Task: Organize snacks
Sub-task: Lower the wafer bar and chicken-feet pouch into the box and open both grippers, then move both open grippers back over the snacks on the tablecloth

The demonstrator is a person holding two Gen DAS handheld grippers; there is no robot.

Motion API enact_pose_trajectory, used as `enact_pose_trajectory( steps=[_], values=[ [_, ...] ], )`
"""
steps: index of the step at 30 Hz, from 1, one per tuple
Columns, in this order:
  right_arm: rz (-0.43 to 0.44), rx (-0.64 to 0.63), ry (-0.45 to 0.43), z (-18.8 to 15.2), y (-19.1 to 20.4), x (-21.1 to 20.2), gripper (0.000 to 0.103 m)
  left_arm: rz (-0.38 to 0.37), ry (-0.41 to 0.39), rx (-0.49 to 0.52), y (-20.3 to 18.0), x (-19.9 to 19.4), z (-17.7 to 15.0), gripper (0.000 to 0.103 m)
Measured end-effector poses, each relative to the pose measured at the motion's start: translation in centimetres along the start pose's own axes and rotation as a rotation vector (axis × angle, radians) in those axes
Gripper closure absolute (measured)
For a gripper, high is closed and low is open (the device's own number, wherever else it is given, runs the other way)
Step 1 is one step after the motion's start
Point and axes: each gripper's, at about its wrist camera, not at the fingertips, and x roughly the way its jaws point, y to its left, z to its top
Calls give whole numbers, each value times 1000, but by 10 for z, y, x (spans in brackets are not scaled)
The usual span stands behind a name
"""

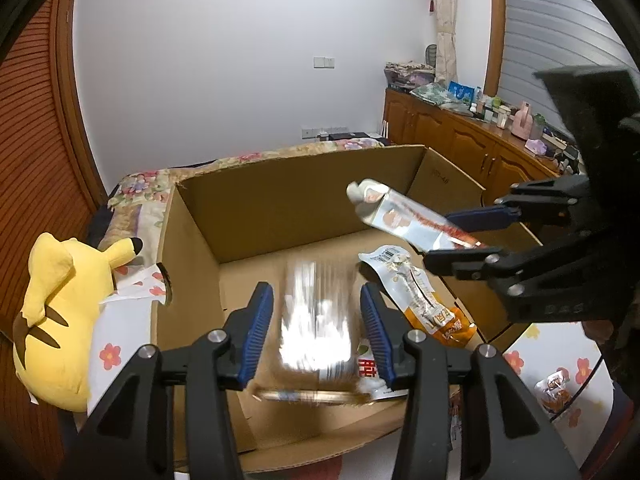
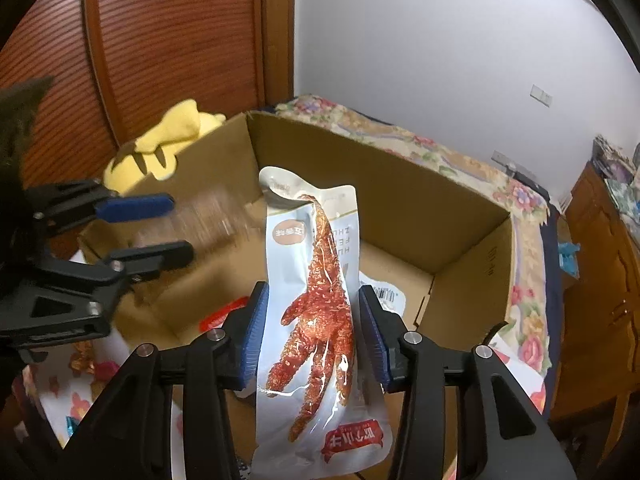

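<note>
My left tongs (image 1: 318, 320) stand parted over the open cardboard box (image 1: 248, 208); a clear packet (image 1: 316, 316) shows blurred between the blue pads (image 1: 256, 332), loose of both. My right tongs (image 2: 312, 340) pinch a chicken-foot packet (image 2: 312, 288) at its sides, and it stands upright at the middle of the right wrist view, above the box. In the box's lower right corner in the left view lies an orange-and-white pouch (image 1: 424, 300). A yellow plush toy (image 1: 52, 320) sits at the left edge, beside the box.
</note>
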Motion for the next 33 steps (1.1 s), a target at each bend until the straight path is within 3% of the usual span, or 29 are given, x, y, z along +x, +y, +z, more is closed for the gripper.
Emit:
enact_pose_trajectory(
  steps=[6,11,16,26,33],
  values=[
    [-5,10,20,-1,-2,10,56,-6,-9,5,2,-2,-2,54],
    [-20,24,26,-4,-2,12,46,-17,-18,16,-1,-11,-4,54],
    [-34,72,14,-6,-8,7,44,-20,-30,34,-7,-24,-9,54],
    [-46,132,-56,-11,-11,-32,39,2,-44,50,-12,-59,-31,54],
    [-54,145,-114,-45,6,-86,39,2,-55,62,-19,-96,-60,54]
  ],
)
